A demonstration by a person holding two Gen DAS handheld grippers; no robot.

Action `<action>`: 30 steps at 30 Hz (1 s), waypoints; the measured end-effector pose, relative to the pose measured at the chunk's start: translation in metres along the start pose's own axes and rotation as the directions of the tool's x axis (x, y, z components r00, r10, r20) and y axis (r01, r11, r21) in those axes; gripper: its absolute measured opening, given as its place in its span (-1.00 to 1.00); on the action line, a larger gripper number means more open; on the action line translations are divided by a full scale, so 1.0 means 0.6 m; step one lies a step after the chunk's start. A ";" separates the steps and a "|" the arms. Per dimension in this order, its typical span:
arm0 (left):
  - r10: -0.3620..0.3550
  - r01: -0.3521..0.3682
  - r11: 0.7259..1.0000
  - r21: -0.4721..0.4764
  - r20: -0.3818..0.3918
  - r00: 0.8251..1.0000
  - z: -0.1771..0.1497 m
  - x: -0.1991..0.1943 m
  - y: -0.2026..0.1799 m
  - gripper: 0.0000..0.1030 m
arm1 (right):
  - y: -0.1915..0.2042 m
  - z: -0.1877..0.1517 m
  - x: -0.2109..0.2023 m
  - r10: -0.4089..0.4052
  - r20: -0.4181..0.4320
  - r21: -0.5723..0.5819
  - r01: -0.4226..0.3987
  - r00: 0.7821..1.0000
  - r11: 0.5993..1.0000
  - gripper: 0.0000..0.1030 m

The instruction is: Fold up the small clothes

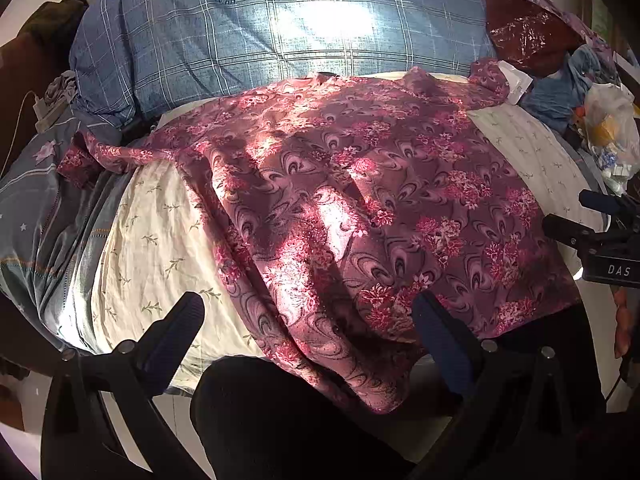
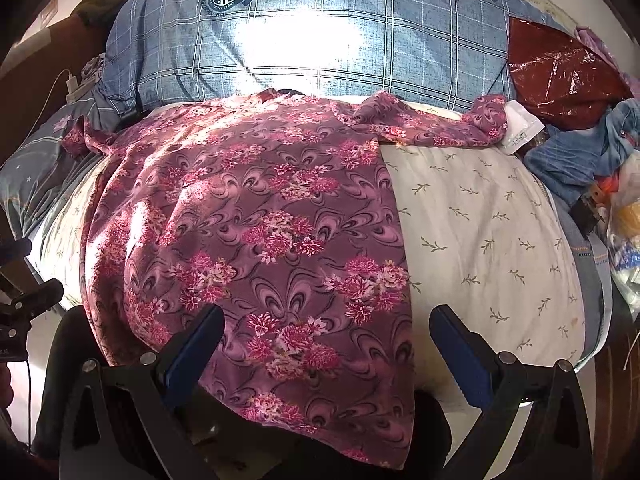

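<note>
A floral shirt (image 1: 360,200) in purple and pink is seen spread flat across a cream sheet (image 1: 152,240) printed with small leaf sprigs. Its collar end lies toward the far side, against a blue plaid pillow (image 1: 280,32); its hem hangs over the near edge of the bed. One sleeve is stretched out to the left, onto grey-blue bedding (image 1: 36,208); the other sleeve is laid along the top right, its cuff touching a white packet (image 2: 520,128). Patches of sunlight fall across the fabric.

The left gripper (image 1: 308,312) is held above the near hem, jaws spread wide, nothing between them. The right gripper (image 2: 328,320) is held over the shirt's right edge near the hem, jaws likewise spread apart and empty; in the left wrist view it shows at the right border (image 1: 588,224).

Beyond the sheet on the right, a dark red shiny bag (image 2: 560,72), blue denim cloth (image 2: 568,156) and a clear plastic bag (image 1: 612,120) of small items are piled. A white charger cable (image 2: 60,88) is noted far left.
</note>
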State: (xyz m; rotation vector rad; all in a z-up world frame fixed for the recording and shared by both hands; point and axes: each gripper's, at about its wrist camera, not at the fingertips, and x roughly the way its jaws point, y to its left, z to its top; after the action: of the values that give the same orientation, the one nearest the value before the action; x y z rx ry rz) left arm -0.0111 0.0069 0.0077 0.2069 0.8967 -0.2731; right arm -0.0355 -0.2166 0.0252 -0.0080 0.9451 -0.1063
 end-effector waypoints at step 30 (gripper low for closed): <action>-0.013 0.013 0.999 -0.033 -0.026 1.000 0.013 0.022 0.007 1.00 | -0.031 -0.018 0.006 -0.012 -0.024 0.055 0.013 1.000 0.998 1.00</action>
State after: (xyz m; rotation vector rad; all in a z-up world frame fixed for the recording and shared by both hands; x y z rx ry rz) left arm 0.0043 0.0068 0.0023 0.1750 0.9277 -0.2682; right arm -0.0437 -0.2351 0.0168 0.0380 0.9661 -0.1441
